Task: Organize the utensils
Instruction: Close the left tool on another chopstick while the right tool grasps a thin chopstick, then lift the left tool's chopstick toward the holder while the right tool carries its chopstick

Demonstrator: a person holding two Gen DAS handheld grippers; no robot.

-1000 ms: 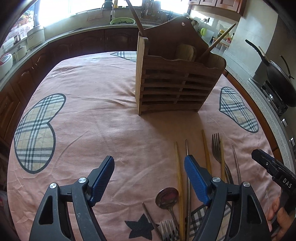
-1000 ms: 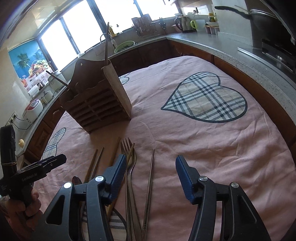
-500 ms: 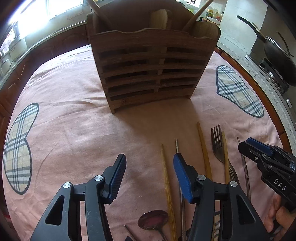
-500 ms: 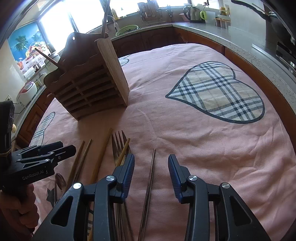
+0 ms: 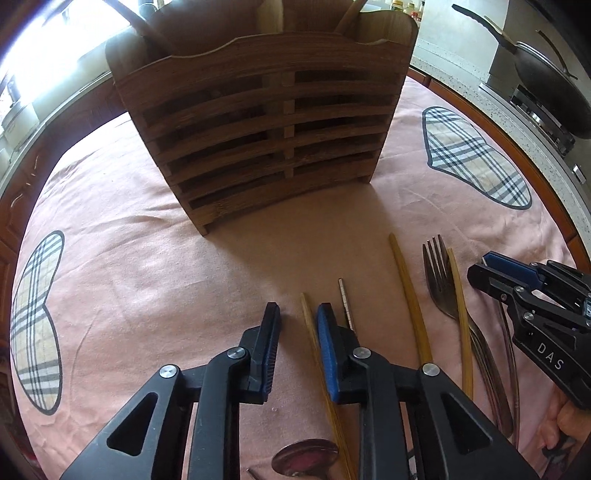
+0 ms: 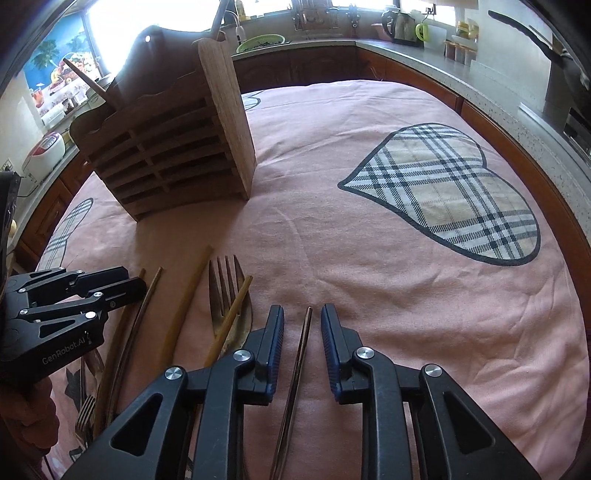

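A slatted wooden utensil holder [image 5: 266,129] [image 6: 166,147] stands on the pink cloth with a few handles sticking out of it. In front of it lie loose utensils: wooden chopsticks [image 5: 406,288], a fork [image 5: 437,273] [image 6: 221,291], a metal chopstick [image 5: 344,299] and a spoon [image 5: 306,454]. My left gripper [image 5: 297,317] is closing around a wooden chopstick [image 5: 308,325], which lies close to the right pad with a gap on the left. My right gripper [image 6: 302,312] is closing around a dark metal chopstick [image 6: 304,339], with gaps on both sides.
The table is covered with a pink cloth [image 6: 369,258] with plaid hearts [image 6: 443,184]. A kitchen counter runs around it, with a wok [image 5: 546,74] on the stove at right, a kettle [image 6: 399,22] and a rice cooker [image 6: 44,147]. A hand [image 5: 569,439] holds the right gripper.
Both grippers have come forward and down onto the row of utensils. Their jaws have narrowed, each now with a chopstick between the fingers. The holder looms larger in the left wrist view.
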